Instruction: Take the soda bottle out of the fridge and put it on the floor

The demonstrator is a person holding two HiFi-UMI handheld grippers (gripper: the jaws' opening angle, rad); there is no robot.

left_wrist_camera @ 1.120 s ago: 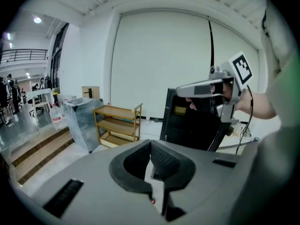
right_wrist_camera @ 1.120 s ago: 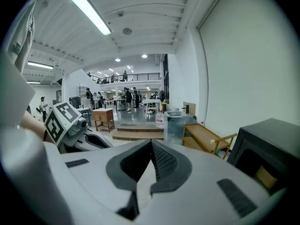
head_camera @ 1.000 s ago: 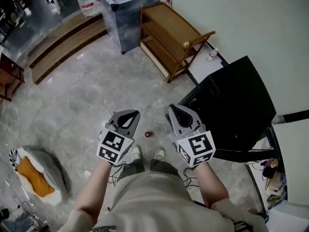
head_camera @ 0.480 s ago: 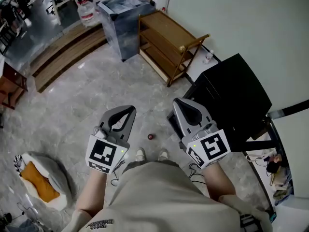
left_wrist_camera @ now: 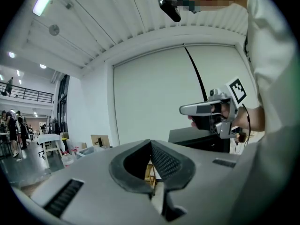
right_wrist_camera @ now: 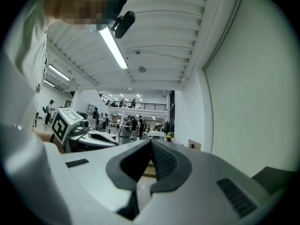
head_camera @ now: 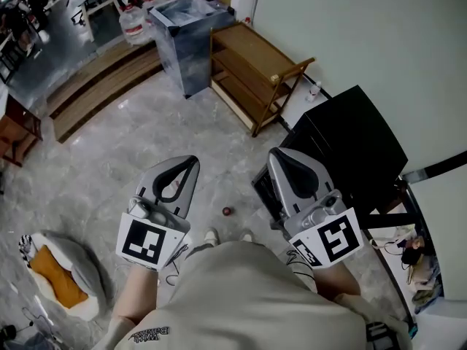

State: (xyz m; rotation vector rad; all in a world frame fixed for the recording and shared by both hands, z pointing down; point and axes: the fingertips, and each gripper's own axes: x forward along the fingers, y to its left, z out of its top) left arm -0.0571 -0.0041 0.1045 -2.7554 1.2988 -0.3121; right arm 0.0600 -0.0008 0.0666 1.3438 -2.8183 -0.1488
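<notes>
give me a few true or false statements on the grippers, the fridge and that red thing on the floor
1. Both grippers are shut with nothing between their jaws. True: left gripper and right gripper are both closed and empty.
2. The right gripper holds a soda bottle. False: it holds nothing, and no soda bottle is in view.
3. The black fridge stands on the right gripper's side. True.
4. The small red thing lies on top of the fridge. False: it lies on the floor, between the two grippers in the head view, just ahead of the person's shoes.
</notes>
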